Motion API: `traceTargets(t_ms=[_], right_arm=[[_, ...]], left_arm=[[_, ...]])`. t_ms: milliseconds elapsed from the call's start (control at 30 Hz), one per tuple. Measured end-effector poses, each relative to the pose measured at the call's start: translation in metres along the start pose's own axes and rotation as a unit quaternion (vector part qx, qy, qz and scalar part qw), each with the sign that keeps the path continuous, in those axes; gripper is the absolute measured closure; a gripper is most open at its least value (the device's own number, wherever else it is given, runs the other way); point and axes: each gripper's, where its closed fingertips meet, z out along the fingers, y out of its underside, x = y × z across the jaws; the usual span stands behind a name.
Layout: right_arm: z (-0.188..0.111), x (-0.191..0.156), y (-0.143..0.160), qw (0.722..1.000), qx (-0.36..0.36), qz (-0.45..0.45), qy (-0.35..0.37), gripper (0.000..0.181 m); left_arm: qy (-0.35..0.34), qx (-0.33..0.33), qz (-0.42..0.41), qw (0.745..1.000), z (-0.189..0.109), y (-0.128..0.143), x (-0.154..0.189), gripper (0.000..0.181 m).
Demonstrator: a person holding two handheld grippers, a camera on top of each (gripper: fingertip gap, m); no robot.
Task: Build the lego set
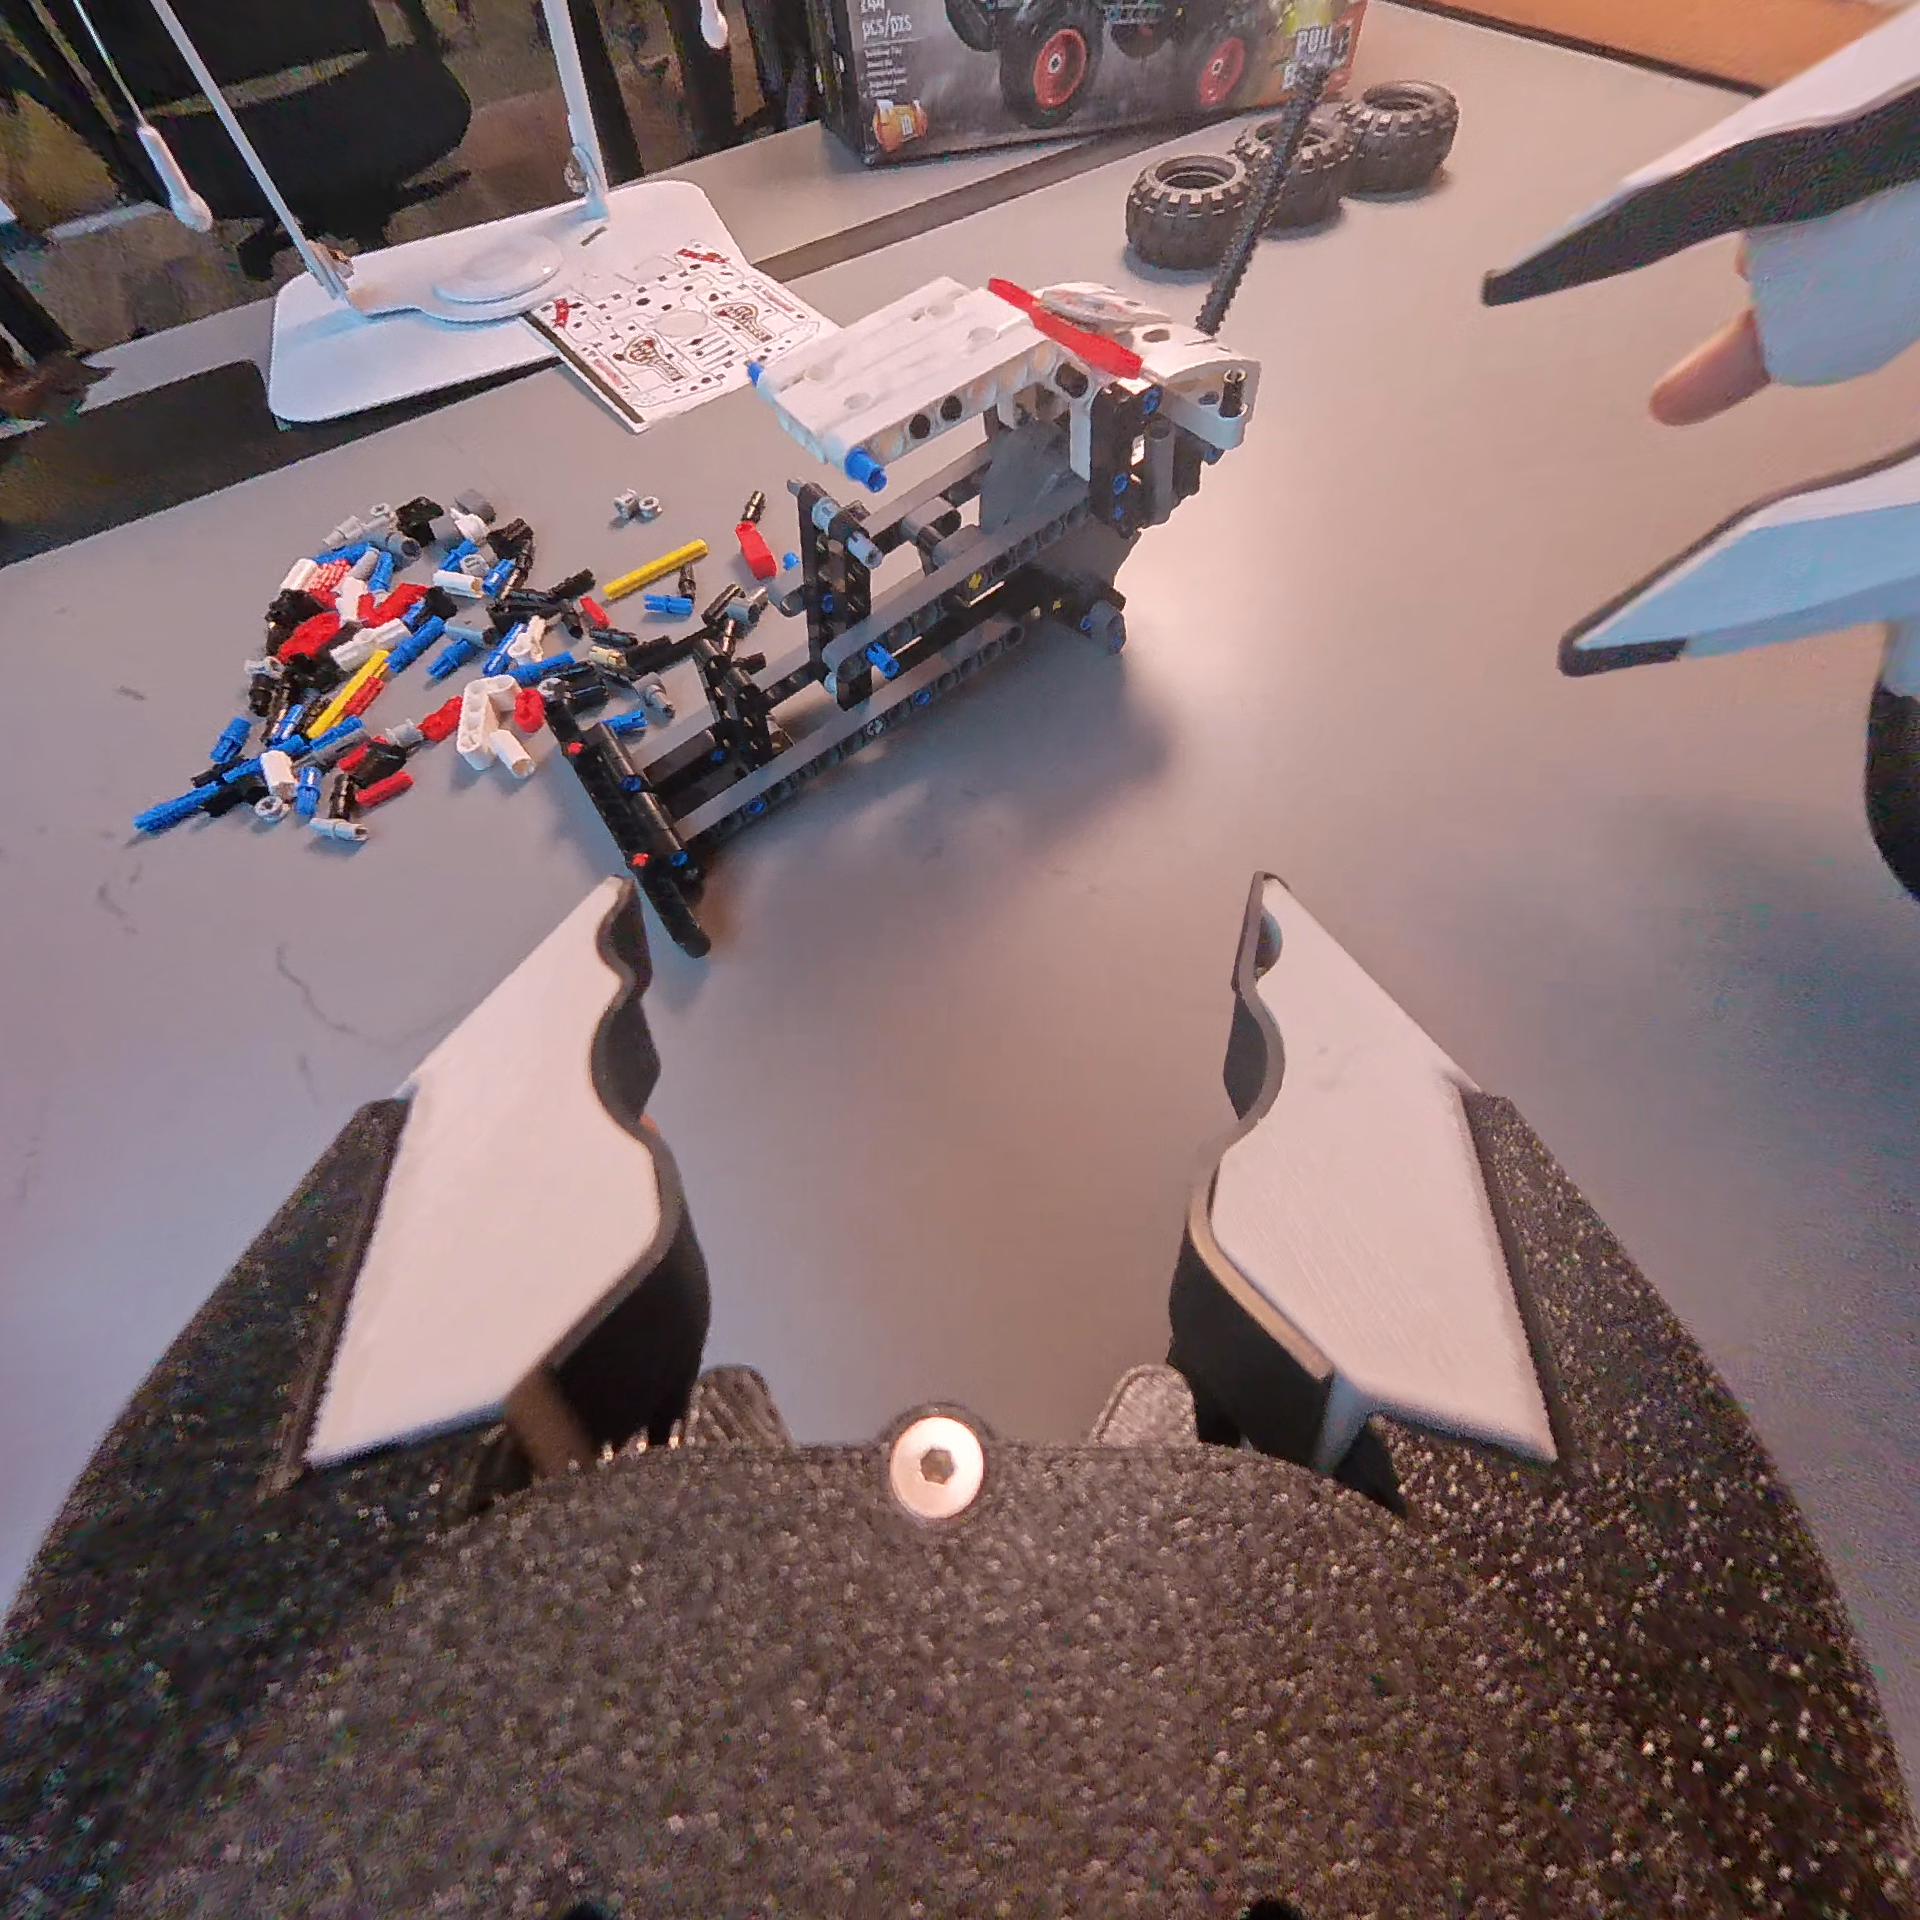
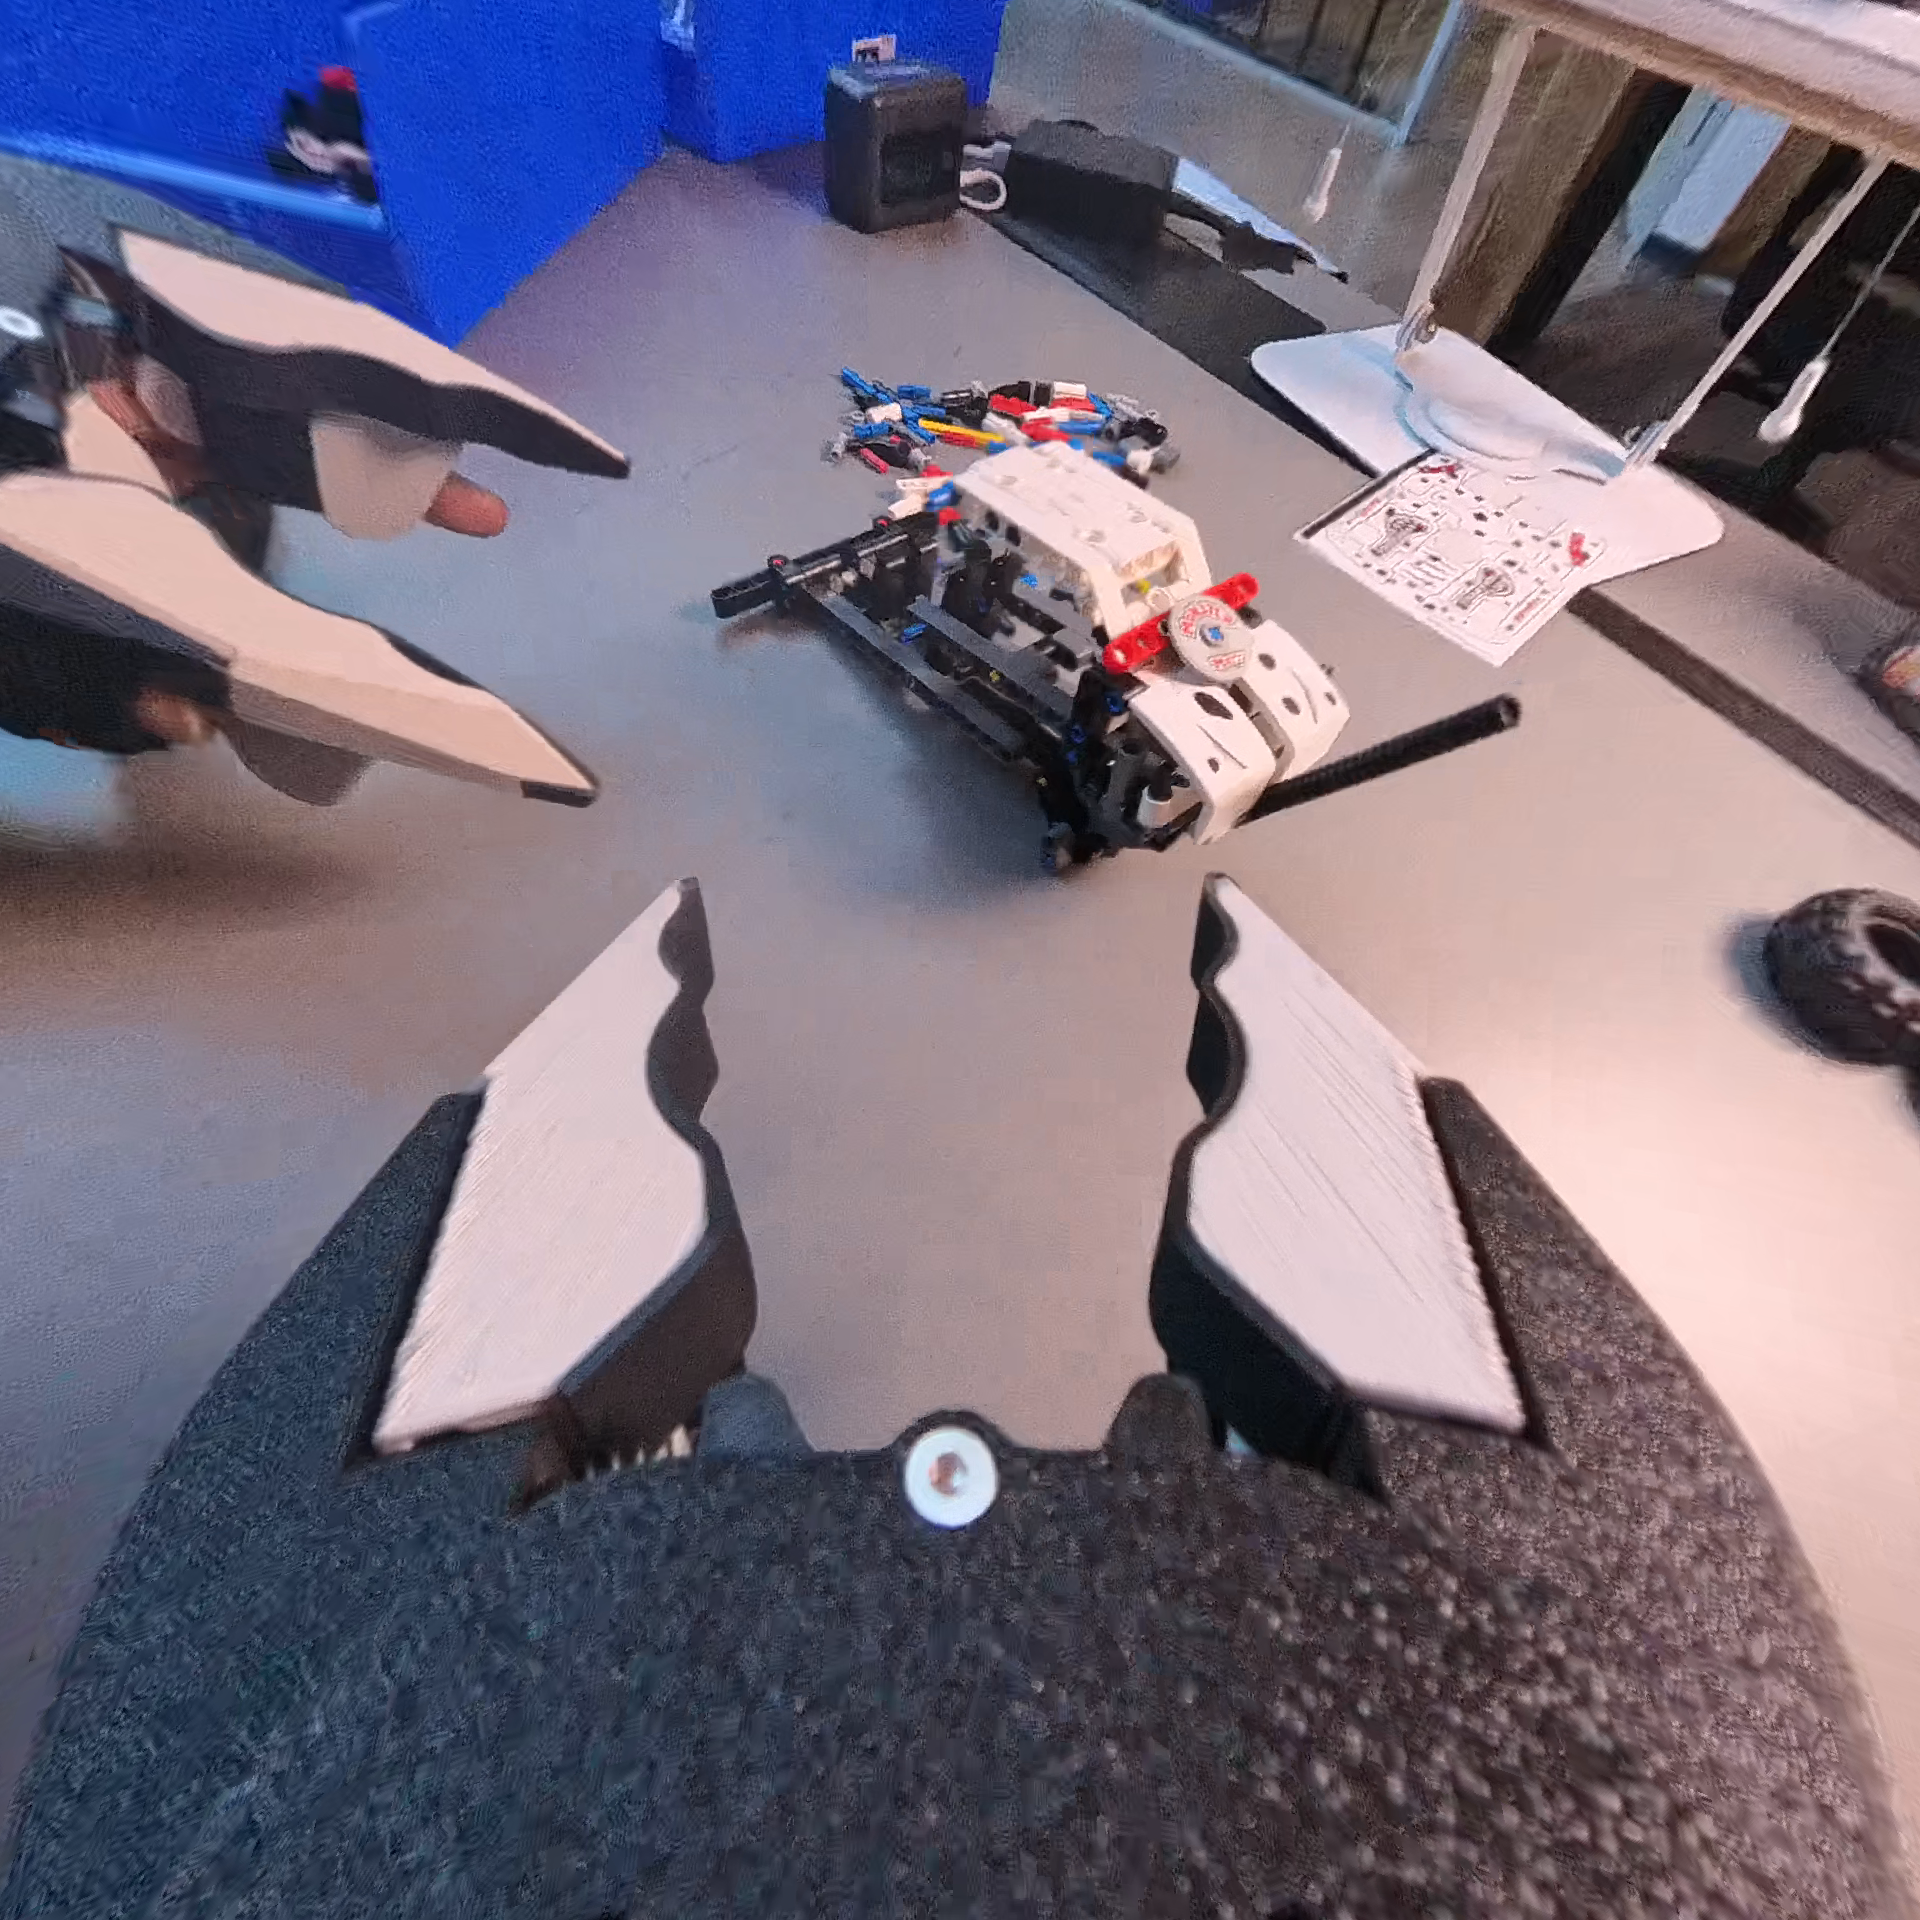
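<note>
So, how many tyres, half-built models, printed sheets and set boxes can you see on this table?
Tyres: 3
Half-built model: 1
Printed sheet: 1
Box: 1
Total: 6

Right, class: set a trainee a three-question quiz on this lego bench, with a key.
1. True or false: the left claw grips a brick.
2. What lies under the lamp base's edge? A) sticker sheet B) tyres C) loose pieces
3. Fill in: the chassis carries a ___ propeller-like piece on top.

Key: 1 false, both claws, right claw included, are open and empty; 2 A; 3 red.
</note>
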Motion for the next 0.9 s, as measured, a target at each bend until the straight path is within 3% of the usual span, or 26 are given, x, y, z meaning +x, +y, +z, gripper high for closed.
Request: traceTargets(t_ms=[133,267,333,400,433,567,633,800,900], right_arm=[[0.024,0.048,0.008,0.996,-0.007,-0.061,-0.058,0.091],[0.066,0.083,0.021,0.993,-0.018,-0.052,-0.101,0.076],[0.082,0.079,0.009,0.990,0.004,-0.048,-0.130,0.074],[0.090,0.069,-0.003,0.986,0.024,-0.049,-0.159,0.086],[0.092,0.063,-0.004,0.983,0.024,-0.053,-0.174,0.104],[0.079,0.055,-0.001,0.984,0.006,-0.026,-0.174,0.106],[0.062,0.053,0.002,0.990,-0.011,0.012,-0.143,0.107],[0.012,0.069,0.016,0.990,-0.043,0.115,0.068,0.107],[-0.004,0.074,0.029,0.979,-0.058,0.092,0.175,0.106]], left_arm=[[0.014,0.028,-0.009,0.999,-0.013,-0.015,0.008,0.074],[0.015,0.033,-0.012,0.999,-0.014,-0.017,0.011,0.076],[0.017,0.028,-0.015,0.999,-0.013,-0.014,0.010,0.079],[0.022,0.023,-0.025,0.999,-0.011,-0.011,0.010,0.080],[0.022,0.022,-0.027,0.999,-0.010,-0.010,0.010,0.080],[0.025,0.020,-0.033,0.999,-0.005,-0.007,0.010,0.082],[0.031,0.019,-0.033,0.999,-0.005,-0.006,0.012,0.082],[0.048,0.023,-0.016,0.998,-0.002,-0.010,0.029,0.083],[0.067,0.028,-0.004,0.997,0.004,-0.015,0.048,0.079]])
